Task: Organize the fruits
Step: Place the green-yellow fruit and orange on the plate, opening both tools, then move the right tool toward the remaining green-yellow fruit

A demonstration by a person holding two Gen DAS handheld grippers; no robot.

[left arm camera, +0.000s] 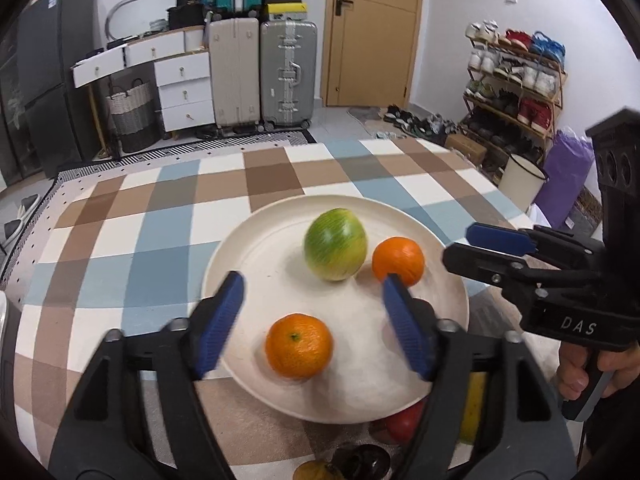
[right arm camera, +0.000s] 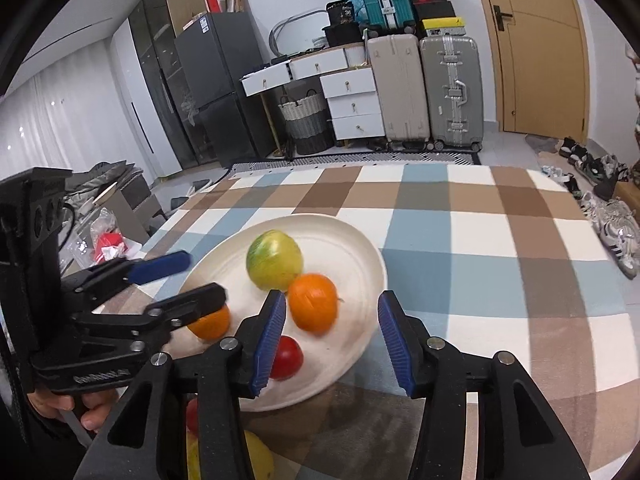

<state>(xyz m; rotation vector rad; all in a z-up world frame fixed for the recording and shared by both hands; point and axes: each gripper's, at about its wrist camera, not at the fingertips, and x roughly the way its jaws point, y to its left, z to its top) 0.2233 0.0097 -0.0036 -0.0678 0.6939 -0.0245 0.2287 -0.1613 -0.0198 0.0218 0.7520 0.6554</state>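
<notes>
Both claws, left gripper (left arm camera: 312, 320) and right gripper (right arm camera: 332, 336), parted and empty above round cream plate (left arm camera: 248, 240). Two oranges (left arm camera: 299, 346) and green-yellow fruit (left arm camera: 335, 244) on it. Probably mid-sorting; next, reaching for loose fruit near plate's close edge.

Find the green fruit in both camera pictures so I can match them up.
Left wrist view: the green fruit sits just above centre, on the white plate, left of an orange.
Right wrist view: the green fruit sits left of centre, up-left of that orange.
Shared landmark: the silver suitcase.
</notes>
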